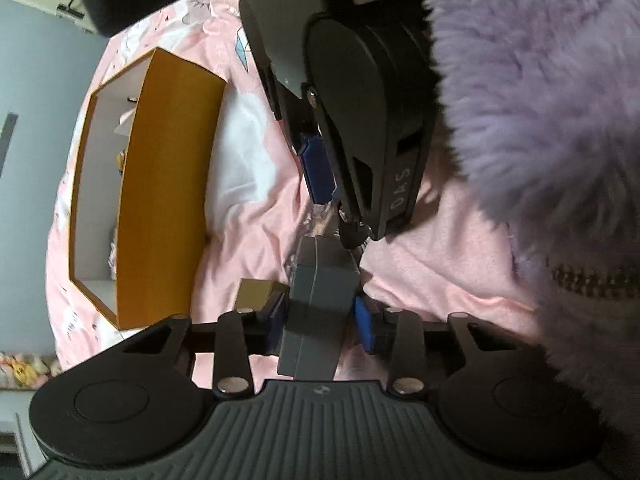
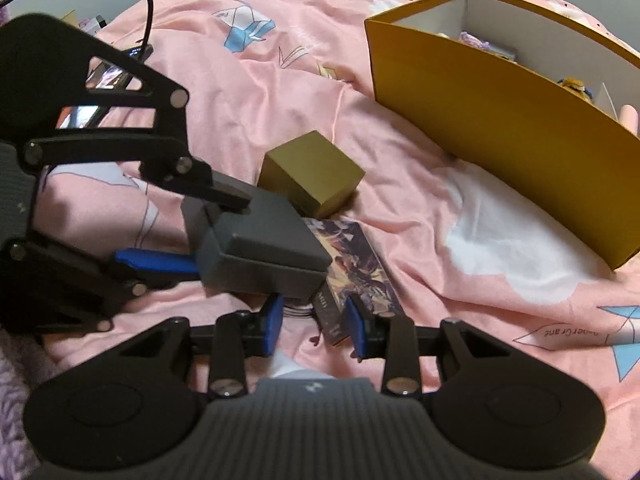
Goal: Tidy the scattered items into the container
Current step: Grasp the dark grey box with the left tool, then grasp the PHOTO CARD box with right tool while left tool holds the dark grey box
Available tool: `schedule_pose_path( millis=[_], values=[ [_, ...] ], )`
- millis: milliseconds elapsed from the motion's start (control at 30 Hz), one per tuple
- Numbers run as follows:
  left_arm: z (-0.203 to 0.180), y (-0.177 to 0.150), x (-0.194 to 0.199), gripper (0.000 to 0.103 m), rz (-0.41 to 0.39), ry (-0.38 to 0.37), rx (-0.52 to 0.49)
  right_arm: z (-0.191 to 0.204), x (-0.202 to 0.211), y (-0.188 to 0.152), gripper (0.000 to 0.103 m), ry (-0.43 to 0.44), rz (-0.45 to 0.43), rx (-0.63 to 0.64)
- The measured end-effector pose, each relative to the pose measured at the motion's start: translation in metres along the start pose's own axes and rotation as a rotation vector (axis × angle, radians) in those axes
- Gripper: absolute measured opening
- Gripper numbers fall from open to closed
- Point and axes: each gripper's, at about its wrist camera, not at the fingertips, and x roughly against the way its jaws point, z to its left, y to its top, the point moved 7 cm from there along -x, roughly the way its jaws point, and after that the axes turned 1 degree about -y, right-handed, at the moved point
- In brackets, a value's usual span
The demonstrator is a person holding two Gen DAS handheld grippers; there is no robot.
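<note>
My left gripper is shut on a grey case and holds it just above the pink bedspread; the case also shows in the right wrist view, clamped between the left gripper's fingers. My right gripper is open and empty, its jaws straddling the near end of a dark printed card box lying on the bed. A small gold box sits just beyond the case. The orange container with a white inside stands to the right and holds several small items.
The pink bedspread is wrinkled and printed with paper cranes. A phone on a black cable lies at the far left. A fluffy lilac sleeve fills the right of the left wrist view. The orange container stands at the left there.
</note>
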Motion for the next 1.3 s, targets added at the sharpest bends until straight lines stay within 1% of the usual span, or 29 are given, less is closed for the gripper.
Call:
schedule_pose_path(
  millis=[133, 233, 367, 500, 633, 767, 833, 933, 1033, 1100, 1133, 1200, 1300],
  values=[
    [0.0, 0.001, -0.006, 0.043, -0.003, 0.006, 0.004, 0.0, -0.001, 0.0, 0.038, -0.018, 0.003, 0.01],
    [0.0, 0.002, -0.009, 0.042, -0.003, 0.01, 0.047, -0.002, -0.004, -0.002, 0.039, -0.046, 0.016, 0.024],
    [0.003, 0.0, -0.008, 0.041, -0.01, 0.019, 0.163, -0.006, -0.008, -0.006, 0.039, -0.095, 0.035, 0.056],
    [0.01, -0.006, -0.01, 0.041, -0.003, 0.027, 0.299, -0.007, -0.011, -0.007, 0.039, -0.106, 0.047, 0.082],
    [0.026, -0.018, -0.016, 0.04, 0.008, 0.029, 0.434, -0.003, -0.018, -0.008, 0.039, -0.118, 0.07, 0.135],
    [0.027, -0.022, -0.007, 0.04, 0.01, 0.03, 0.532, -0.001, -0.026, -0.006, 0.04, -0.132, 0.087, 0.176],
    [0.026, -0.022, -0.004, 0.041, 0.011, 0.032, 0.554, 0.0, -0.032, -0.006, 0.044, -0.146, 0.102, 0.196],
    [0.025, -0.021, -0.005, 0.04, 0.012, 0.034, 0.56, 0.001, -0.04, -0.006, 0.045, -0.172, 0.122, 0.229],
    [0.025, -0.022, -0.005, 0.04, 0.01, 0.031, 0.564, -0.001, -0.037, -0.004, 0.042, -0.18, 0.111, 0.223],
    [0.026, -0.023, -0.004, 0.041, 0.009, 0.025, 0.572, -0.004, -0.031, -0.002, 0.036, -0.193, 0.092, 0.212],
    [0.026, -0.023, -0.004, 0.041, 0.009, 0.022, 0.575, -0.007, -0.028, 0.0, 0.035, -0.204, 0.083, 0.204],
    [0.028, -0.023, -0.005, 0.041, 0.01, 0.016, 0.58, -0.012, -0.025, 0.003, 0.035, -0.223, 0.075, 0.191],
    [0.03, -0.023, -0.008, 0.04, 0.014, 0.011, 0.579, -0.017, -0.03, 0.005, 0.035, -0.231, 0.09, 0.197]
  ],
)
